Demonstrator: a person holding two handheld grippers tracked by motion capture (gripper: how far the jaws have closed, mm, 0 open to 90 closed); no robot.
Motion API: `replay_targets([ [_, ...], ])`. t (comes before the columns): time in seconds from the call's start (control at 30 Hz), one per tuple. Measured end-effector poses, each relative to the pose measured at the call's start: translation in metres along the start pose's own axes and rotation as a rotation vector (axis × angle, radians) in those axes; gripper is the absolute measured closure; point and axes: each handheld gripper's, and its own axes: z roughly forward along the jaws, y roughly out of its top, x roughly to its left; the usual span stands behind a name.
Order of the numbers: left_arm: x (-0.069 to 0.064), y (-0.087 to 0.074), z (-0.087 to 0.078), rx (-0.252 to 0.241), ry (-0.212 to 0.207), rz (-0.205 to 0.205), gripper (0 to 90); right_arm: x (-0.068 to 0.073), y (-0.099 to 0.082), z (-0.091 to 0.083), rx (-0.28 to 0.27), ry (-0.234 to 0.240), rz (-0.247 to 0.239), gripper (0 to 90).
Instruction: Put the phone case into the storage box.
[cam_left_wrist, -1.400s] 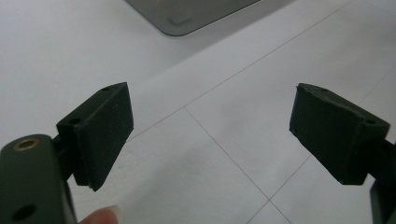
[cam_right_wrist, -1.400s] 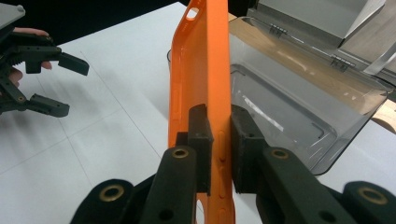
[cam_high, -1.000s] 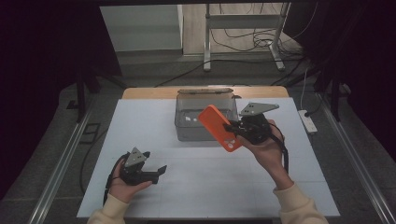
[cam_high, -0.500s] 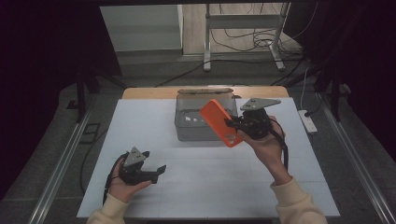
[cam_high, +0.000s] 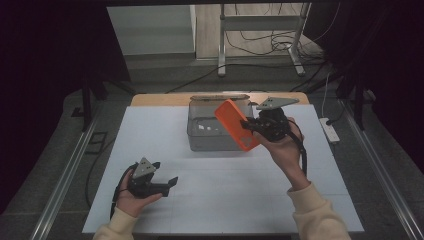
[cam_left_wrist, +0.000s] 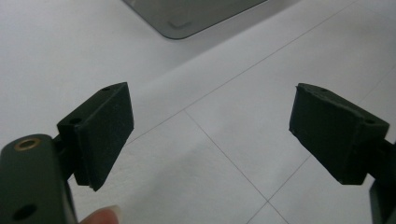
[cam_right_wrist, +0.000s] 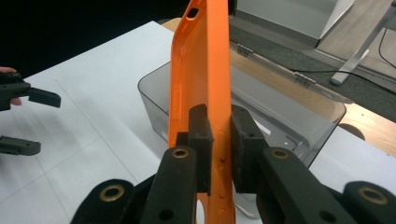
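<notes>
White table (cam_high: 150, 135), smooth orange case (cam_high: 236, 125), clear box (cam_high: 207, 135)

No text, label or number is legible anywhere (box stickers too small)

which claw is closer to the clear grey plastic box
Right. The right claw holds an orange phone case above the clear grey plastic box's right end. The left claw rests open on the white table, well short of the box toward the person.

Phone case (cam_high: 236, 124) above box (cam_high: 210, 135), on table (cam_high: 225, 200).
</notes>
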Motion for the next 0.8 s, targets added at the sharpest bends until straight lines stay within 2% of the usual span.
replay_targets([
  [0.13, 0.000, 0.000, 0.000, 0.003, 0.001, 0.006, 14.1, -0.001, 0.003, 0.003, 0.013, -0.007, -0.009, 80.6],
  [0.43, 0.000, 0.000, -0.001, -0.001, 0.002, 0.001, 13.8, -0.008, 0.011, 0.005, 0.016, -0.030, 0.010, 80.6],
  [0.8, 0.002, 0.000, -0.002, -0.006, 0.006, -0.005, 13.7, -0.013, 0.019, 0.012, 0.037, -0.056, 0.009, 80.6],
])
